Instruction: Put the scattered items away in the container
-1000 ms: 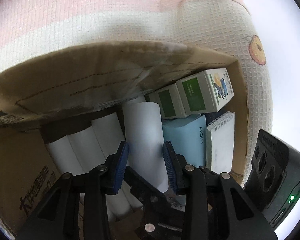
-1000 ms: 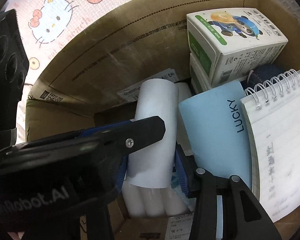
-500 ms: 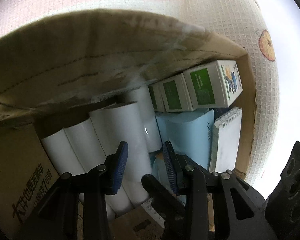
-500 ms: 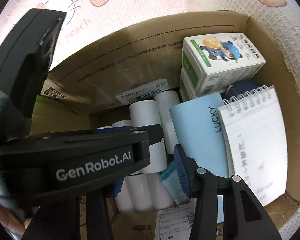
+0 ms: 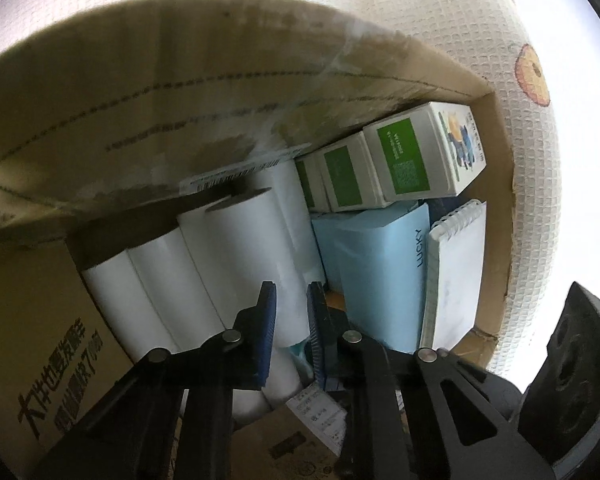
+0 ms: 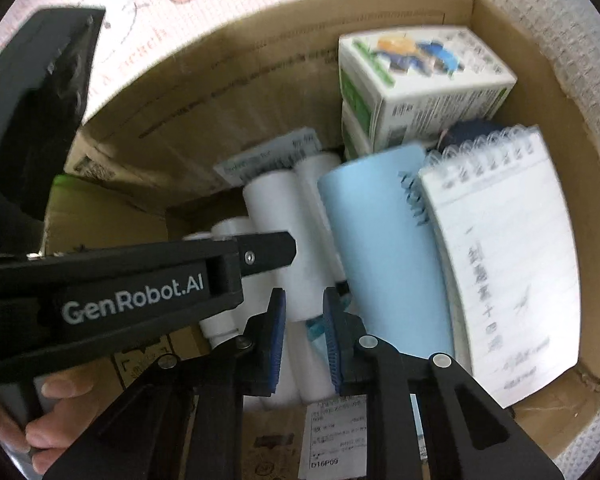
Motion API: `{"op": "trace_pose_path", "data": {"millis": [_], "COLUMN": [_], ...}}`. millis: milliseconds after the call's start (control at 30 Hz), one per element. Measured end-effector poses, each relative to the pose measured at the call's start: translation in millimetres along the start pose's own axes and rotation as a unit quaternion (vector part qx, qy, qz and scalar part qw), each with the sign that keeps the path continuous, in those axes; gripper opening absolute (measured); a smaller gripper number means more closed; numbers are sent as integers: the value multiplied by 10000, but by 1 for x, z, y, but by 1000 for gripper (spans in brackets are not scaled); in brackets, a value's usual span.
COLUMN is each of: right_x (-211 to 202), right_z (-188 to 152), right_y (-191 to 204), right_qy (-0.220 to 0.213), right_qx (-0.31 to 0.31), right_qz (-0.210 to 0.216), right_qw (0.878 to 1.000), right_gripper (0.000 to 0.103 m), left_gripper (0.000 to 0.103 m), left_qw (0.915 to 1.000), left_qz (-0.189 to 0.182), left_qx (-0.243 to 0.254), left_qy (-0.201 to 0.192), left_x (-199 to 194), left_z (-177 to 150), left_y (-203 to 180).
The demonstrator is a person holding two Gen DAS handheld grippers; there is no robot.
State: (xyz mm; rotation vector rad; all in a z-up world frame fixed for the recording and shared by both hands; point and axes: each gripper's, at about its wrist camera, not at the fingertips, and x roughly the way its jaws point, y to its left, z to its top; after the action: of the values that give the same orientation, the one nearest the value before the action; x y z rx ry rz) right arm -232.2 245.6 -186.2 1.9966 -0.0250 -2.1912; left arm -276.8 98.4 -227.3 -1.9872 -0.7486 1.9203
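An open cardboard box (image 5: 180, 100) holds several white paper rolls (image 5: 236, 252), a light blue LUCKY pack (image 5: 372, 264), a spiral notepad (image 5: 456, 272) and green-and-white cartons (image 5: 412, 156). My left gripper (image 5: 291, 292) hovers over the rolls. Its jaws are closing, nearly together, with nothing between them. My right gripper (image 6: 303, 300) points straight down above the rolls (image 6: 284, 232) beside the blue pack (image 6: 380, 248). Its jaws are closing too, and they grip nothing. In the right wrist view, the left gripper's black body (image 6: 140, 296) crosses just left of it.
The box (image 6: 520, 60) sits on a pink and white cartoon-print mat (image 5: 460, 20). A hand (image 6: 60, 412) grips the left tool's handle at the lower left. The notepad (image 6: 508, 264) leans against the right wall, with the cartons (image 6: 420, 76) at the far corner. A printed label (image 6: 336, 432) lies on the box floor.
A second ago a white roll stood between both grippers' jaws; now it lies among the other rolls. Both grippers have drawn back a little and their jaws have narrowed sharply.
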Motion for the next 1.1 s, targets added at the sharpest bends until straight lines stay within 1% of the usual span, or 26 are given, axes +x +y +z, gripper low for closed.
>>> {"op": "trace_pose_path", "data": {"millis": [67,200,267,400,500,633,667,700,767,800,833,900,933,1000,1033,1067,1100], "right_x": [3,6,12,20,24,22,19,16,3,-4,-12,-29,-37,-52,-58,-64,-70], "right_z": [-1,0,1,5,10,17,17,16,13,11,8,2,-1,-7,-10,-14,-17], "right_y": [0,2,0,-3,-4,-3,-3,-1,3,6,9,15,18,24,27,29,31], "right_qy": [260,378,558,670,650,558,544,517,375,283,196,0,-94,-279,-348,-408,-459], "right_qx": [193,223,313,421,453,531,548,526,444,388,346,299,261,182,166,158,164], "right_qz": [109,-18,-35,-76,-27,-56,-93,-139,-209,-243,-263,-279,-305,-469,-587,-717,-806], "right_qw": [9994,9990,9979,9968,9969,9970,9970,9972,9981,9986,9989,9992,9992,9983,9975,9965,9956], "right_gripper": [16,16,16,16,16,16,16,16,16,16,16,16,16,16,16,16,16], "left_gripper": [18,17,18,18,18,18,18,18,18,18,18,21,27,35,37,37,38], "left_qw": [9999,9978,9970,9953,9937,9929,9927,9923,9901,9889,9871,9804,9777,9673,9598,9520,9482], "left_qz": [85,273,263,142,81,-15,-3,48,209,274,347,674,804,1261,1501,1676,1741], "left_qx": [76,317,335,328,371,406,425,451,602,688,807,1116,1198,1400,1469,1577,1651], "left_qy": [-103,-505,-649,-901,-1052,-1115,-1128,-1150,-1253,-1290,-1340,-1478,-1526,-1697,-1864,-2018,-2081], "left_x": [-8,-32,-44,-66,-80,-80,-75,-76,-74,-75,-85,-88,-83,-87,-90,-93,-95], "left_z": [-3,-9,-11,-13,-13,-24,-26,-36,-42,-35,-42,-53,-54,-65,-72,-80,-84], "left_y": [-2,-4,1,12,19,10,-5,-6,-13,-14,-11,-19,-24,-32,-34,-36,-37]}}
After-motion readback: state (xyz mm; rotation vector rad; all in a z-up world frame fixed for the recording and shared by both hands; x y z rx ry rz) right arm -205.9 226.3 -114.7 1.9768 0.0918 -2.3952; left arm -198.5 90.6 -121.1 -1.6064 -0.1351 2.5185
